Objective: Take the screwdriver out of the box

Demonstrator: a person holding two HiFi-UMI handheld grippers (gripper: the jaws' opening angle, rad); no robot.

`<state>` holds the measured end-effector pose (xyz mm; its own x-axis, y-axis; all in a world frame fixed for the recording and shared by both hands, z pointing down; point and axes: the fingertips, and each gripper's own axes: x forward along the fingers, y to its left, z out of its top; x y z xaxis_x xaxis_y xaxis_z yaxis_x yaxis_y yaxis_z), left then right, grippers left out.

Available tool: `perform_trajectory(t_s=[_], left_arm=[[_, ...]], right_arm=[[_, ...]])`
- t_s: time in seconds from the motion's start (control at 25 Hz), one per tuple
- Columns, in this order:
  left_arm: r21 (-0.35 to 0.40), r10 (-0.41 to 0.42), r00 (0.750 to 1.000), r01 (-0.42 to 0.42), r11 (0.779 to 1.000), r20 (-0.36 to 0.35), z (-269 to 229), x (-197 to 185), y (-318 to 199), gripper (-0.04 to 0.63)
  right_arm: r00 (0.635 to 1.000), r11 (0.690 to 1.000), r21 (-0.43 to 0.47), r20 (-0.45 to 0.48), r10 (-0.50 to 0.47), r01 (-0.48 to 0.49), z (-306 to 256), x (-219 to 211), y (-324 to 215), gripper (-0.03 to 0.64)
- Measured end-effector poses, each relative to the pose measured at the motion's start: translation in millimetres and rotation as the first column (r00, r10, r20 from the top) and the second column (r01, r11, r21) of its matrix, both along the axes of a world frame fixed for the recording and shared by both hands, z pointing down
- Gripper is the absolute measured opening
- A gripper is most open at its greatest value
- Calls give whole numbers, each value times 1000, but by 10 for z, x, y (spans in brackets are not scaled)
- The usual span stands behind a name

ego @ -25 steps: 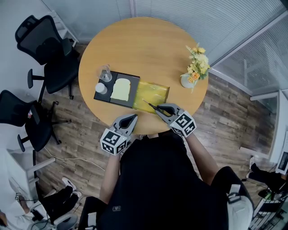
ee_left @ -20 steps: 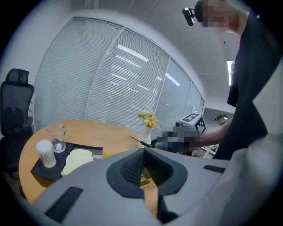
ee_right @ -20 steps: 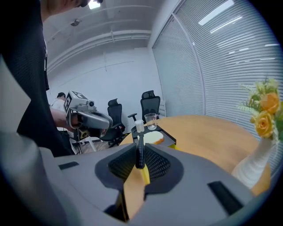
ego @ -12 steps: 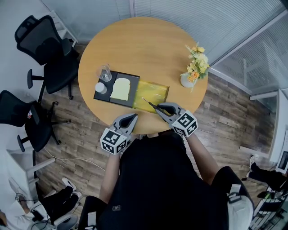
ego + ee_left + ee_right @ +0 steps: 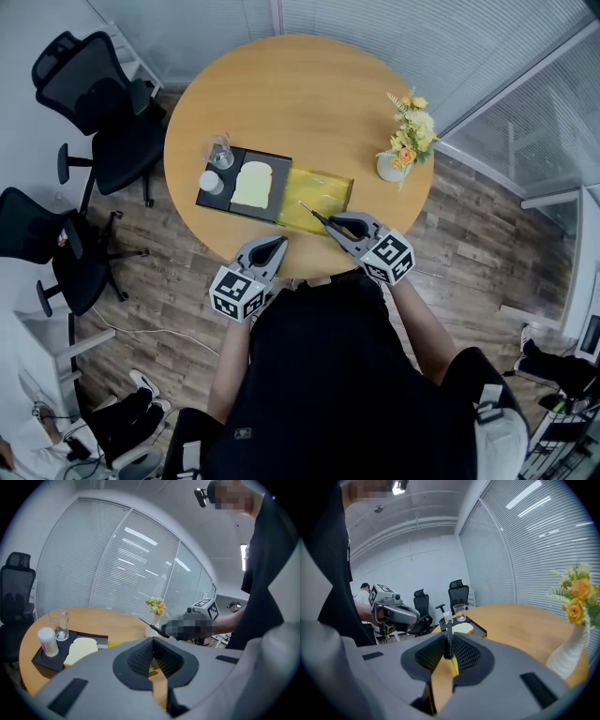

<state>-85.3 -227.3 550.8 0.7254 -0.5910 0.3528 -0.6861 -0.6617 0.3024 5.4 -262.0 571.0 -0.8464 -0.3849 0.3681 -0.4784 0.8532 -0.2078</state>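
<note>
My right gripper (image 5: 331, 225) is shut on the black handle of the screwdriver (image 5: 314, 216). Its thin shaft points up and left over the near edge of the open yellow box (image 5: 319, 187) on the round wooden table (image 5: 300, 94). In the right gripper view the screwdriver (image 5: 448, 641) stands upright between the ridged pads of that gripper (image 5: 448, 649). My left gripper (image 5: 278, 246) hovers at the table's near edge, left of the box, shut with nothing in it. The left gripper view shows the screwdriver (image 5: 152, 626) sticking out ahead of the right gripper (image 5: 202, 616).
A black tray (image 5: 214, 201) left of the box carries a bread slice (image 5: 251, 186), a glass (image 5: 218, 152) and a small white container (image 5: 212, 183). A vase of yellow flowers (image 5: 405, 141) stands at the table's right edge. Black office chairs (image 5: 103, 103) stand to the left.
My right gripper has shifted slightly to the right with the screwdriver in it. The left gripper has not moved.
</note>
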Motion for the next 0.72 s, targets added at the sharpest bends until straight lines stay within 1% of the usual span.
perform_trajectory(t_s=[0.72], left_arm=[[0, 4, 1000, -4, 1000, 3, -1, 20, 27, 6]], right_arm=[[1000, 1000, 5, -20, 2, -2, 29, 62, 2, 52]])
